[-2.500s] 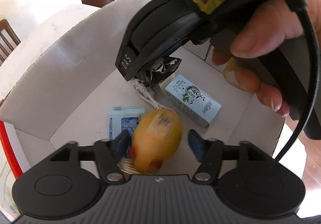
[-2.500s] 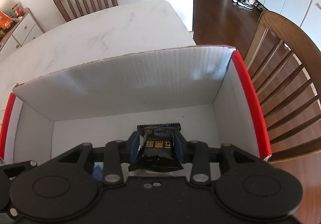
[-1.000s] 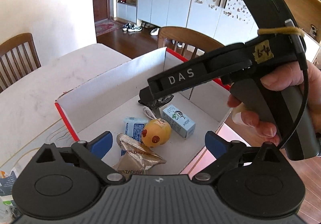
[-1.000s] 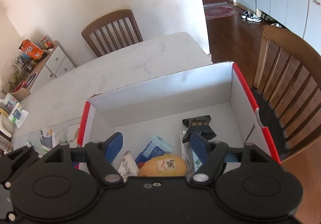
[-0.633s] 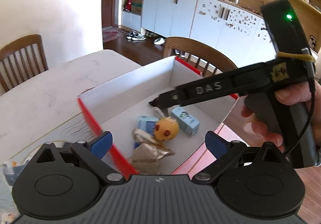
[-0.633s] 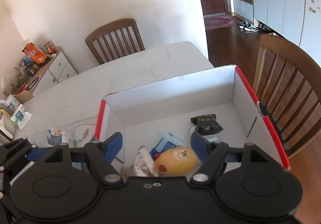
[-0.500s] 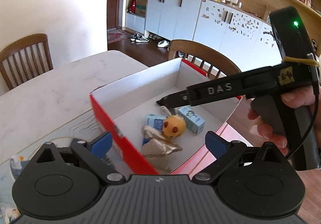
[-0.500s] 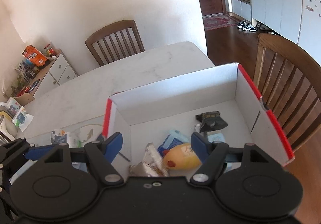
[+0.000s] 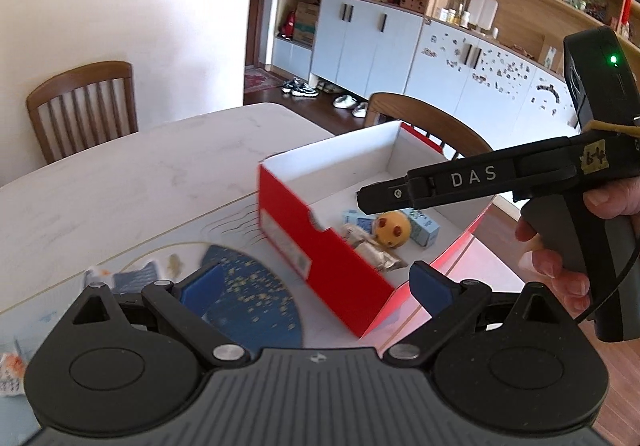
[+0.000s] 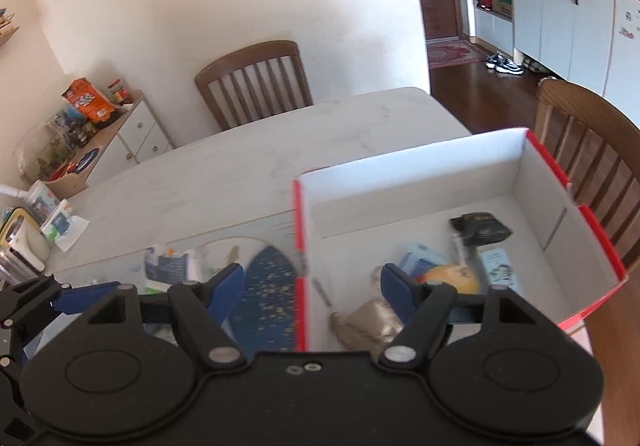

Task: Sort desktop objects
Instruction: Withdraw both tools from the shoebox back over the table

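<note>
1. Left wrist view shows a white marble table (image 9: 132, 182) with a wooden chair (image 9: 84, 102) behind it; a second wooden chair (image 10: 592, 150) stands just past the table's far right corner.
2. On the table sits a cardboard box (image 9: 320, 246), red outside and white inside, open at the top.
3. Beside the box on its left lies a light mat with a dark blue, gold-speckled pattern (image 10: 272, 298).
4. The left gripper (image 9: 316, 282) hangs above the mat and the box's near red wall, its blue pads spread wide apart and holding nothing.
5. The right gripper (image 10: 312, 286) is held by a hand (image 9: 576, 246) over the box, its pads likewise wide apart and empty; one pad lies over the mat, the other over the box interior.
6. Inside the box lie a crumpled tan snack packet (image 10: 368, 322), a yellow round toy with red spots (image 9: 392, 228), a pale blue carton (image 9: 424, 230), a blue-and-white sachet (image 10: 416, 258) and a black snack packet (image 10: 480, 228) near the far corner.
7. On the mat left of the box rests a small blurred white-and-blue packet (image 10: 172, 266).
</note>
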### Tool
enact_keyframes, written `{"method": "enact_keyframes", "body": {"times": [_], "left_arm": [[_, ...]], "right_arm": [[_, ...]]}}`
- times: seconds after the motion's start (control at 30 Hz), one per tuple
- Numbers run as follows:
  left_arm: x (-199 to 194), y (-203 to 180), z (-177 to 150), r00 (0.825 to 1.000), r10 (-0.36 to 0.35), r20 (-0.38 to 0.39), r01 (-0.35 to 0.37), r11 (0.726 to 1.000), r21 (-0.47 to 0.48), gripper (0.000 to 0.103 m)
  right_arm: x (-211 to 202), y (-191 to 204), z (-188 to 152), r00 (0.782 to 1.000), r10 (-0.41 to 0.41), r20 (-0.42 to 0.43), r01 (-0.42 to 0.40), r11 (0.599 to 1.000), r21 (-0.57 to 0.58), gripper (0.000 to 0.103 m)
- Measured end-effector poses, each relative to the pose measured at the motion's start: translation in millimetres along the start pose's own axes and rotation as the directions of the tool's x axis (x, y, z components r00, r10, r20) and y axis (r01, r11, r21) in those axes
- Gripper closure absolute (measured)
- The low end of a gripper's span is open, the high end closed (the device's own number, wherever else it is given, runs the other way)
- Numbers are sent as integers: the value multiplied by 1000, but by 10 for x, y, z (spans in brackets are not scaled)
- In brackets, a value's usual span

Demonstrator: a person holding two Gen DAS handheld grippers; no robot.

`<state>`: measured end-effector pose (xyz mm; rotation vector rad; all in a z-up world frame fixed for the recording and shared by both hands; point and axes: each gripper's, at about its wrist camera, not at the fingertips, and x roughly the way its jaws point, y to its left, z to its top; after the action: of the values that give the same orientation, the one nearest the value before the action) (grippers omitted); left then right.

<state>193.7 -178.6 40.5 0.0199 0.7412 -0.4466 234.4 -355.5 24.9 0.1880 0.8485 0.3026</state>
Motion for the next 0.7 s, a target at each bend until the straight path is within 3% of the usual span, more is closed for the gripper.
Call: {"method": "enact_keyframes", "body": {"times": [0.43, 0.7], "left_arm": [[-505, 605, -333, 987, 145, 65, -142, 988, -54, 4], [-621, 944, -555, 977, 205, 61, -198, 975, -96, 4]], "right_arm": [[222, 790, -120, 999, 37, -21, -38, 996, -87, 28], [437, 1131, -222, 997, 55, -56, -61, 992, -111, 28]]}}
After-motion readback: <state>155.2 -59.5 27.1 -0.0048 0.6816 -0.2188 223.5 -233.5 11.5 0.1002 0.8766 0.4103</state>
